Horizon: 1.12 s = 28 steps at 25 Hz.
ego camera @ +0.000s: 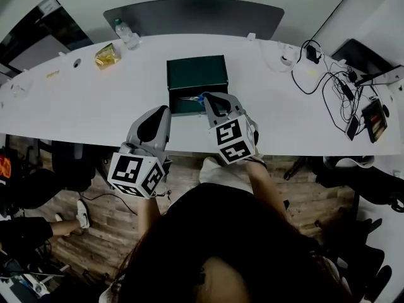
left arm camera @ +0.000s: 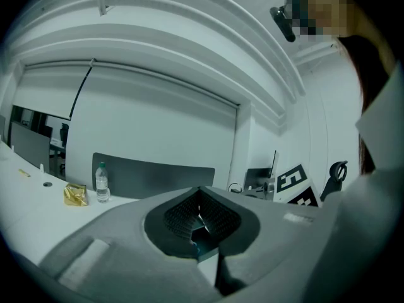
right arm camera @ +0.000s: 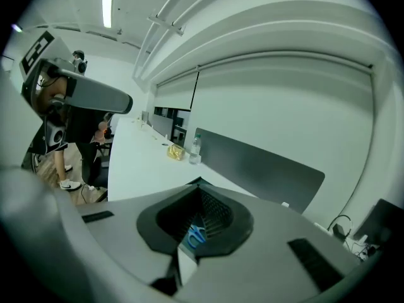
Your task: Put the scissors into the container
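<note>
1. The right gripper (right arm camera: 201,214) has its jaws drawn close together, with only a narrow gap left. The blue handles of the scissors (right arm camera: 197,235) sit in this gap, between the dark ribbed pads (right arm camera: 221,214).
2. In the head view the right gripper (ego camera: 207,100) reaches over the near part of the dark green container (ego camera: 197,74). The scissors (ego camera: 192,98) lie low within this near part. Their blue handles are at the jaw tips and the thin blades point to the left.
3. The left gripper (left arm camera: 201,218) also has its jaws nearly together, and nothing is held between them. A small piece of the container (left arm camera: 203,246) shows through the slit.
4. In the head view the left gripper (ego camera: 165,111) is over the near edge of the table, just left of the container and not touching it.
5. Each gripper carries a cube with black and white square markers, the right cube (ego camera: 231,142) and the left cube (ego camera: 136,172). The markers are patterns only, with no letters.
6. The container stands in the middle of a long white table (ego camera: 82,106).
7. Far to the left on the table are a clear water bottle (ego camera: 126,35) and a yellow packet (ego camera: 107,55), near each other. Their print is too small to read.
8. At the right end of the table lies a tangle of black cables (ego camera: 334,87).
9. A dark grey panel (ego camera: 192,17) stands behind the far edge of the table.
</note>
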Available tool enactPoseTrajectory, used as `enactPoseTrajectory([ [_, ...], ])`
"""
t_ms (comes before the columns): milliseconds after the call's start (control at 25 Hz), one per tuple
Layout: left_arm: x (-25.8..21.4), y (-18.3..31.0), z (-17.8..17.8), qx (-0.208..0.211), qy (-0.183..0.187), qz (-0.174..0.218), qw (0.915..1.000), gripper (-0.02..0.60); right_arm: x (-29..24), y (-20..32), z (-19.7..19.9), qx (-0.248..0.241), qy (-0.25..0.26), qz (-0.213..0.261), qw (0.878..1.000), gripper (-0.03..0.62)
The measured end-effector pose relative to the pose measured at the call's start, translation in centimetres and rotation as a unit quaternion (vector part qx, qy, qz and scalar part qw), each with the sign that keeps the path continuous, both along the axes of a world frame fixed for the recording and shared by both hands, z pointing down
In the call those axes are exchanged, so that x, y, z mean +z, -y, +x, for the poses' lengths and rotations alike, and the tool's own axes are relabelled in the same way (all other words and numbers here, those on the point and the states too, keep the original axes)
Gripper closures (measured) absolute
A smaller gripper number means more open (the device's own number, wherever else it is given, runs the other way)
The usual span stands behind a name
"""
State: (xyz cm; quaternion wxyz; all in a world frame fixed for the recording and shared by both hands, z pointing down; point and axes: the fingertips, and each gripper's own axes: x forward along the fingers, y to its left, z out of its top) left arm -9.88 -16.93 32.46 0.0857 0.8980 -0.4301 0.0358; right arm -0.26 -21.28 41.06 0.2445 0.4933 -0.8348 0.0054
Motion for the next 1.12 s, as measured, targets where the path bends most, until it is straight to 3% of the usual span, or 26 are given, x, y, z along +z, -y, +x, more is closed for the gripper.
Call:
enactPoseTrajectory([
  [680,-0.8,-5.0,-0.8,0.010,0.006,0.017,0.9998,0.571,-5.2,-6.6,-0.5,0.021,0.069,0.060,0.996,0.585],
  [920,-0.7,-6.8,-1.2,0.006,0.027,0.026,0.9993,0.571,-5.8,-9.0,-0.8,0.026,0.075,0.070,0.994,0.585],
  [1120,-0.9,-8.2,-1.2,0.010,0.019,0.029,0.9994,0.571,-5.8,-10.5,-0.7,0.030,0.075,0.069,0.994,0.585],
])
